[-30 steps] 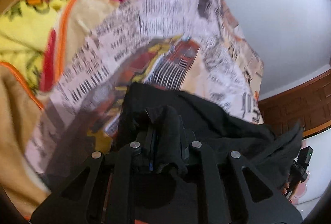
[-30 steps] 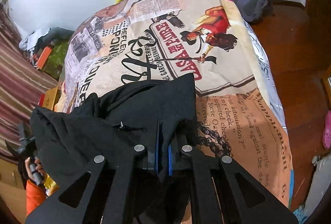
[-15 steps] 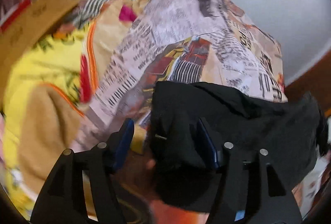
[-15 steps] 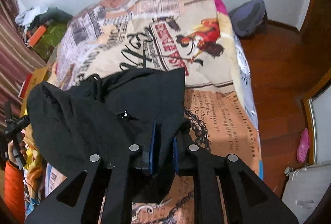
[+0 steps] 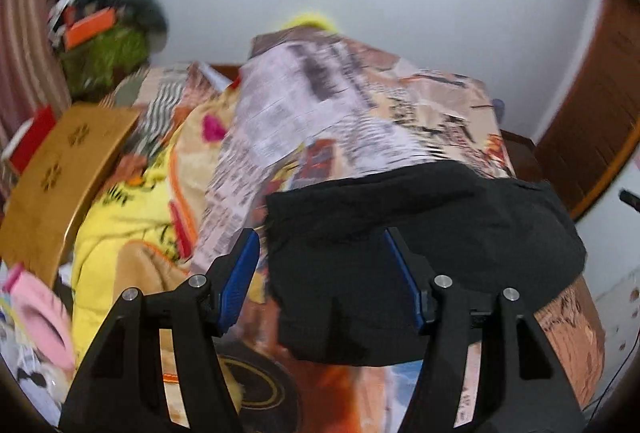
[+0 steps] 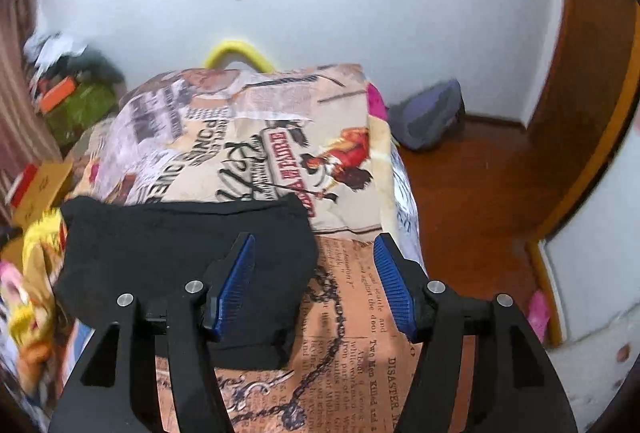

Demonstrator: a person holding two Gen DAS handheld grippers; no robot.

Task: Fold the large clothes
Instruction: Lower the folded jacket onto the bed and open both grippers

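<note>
Left wrist view: the left gripper (image 5: 320, 273) stands released, its 2 blue pads spread wide, and nothing is pinched between them.
Right wrist view: the right gripper (image 6: 314, 281) is likewise spread apart and empty, its left pad over the cloth and its right pad over bare bedspread.
Garment position: the black garment (image 5: 420, 233) lies as a folded bundle on the bed, on the newspaper-print bedspread (image 6: 280, 137), at the near end of the bed in front of both grippers.
Surroundings: a yellow blanket (image 5: 120, 217) is heaped beside the garment on the left, and a grey bag (image 6: 428, 117) sits on the wooden floor by the wall.
Handling: the garment looks soft, limp and light, with no stiffness of its own; it will likely sag and slide out of shape if lifted by 1 point only.
Where to take hold: the 2 near corners or a doubled edge seem best, 1 gripper on each, so the layers stay together.
Change since 1.0 s ago: both grippers were then clamped on black fabric and the garment hung bunched between them; 0.5 s ago the left had let go while the right still pinched; now both have let go and the cloth rests flatter on the bed.
</note>
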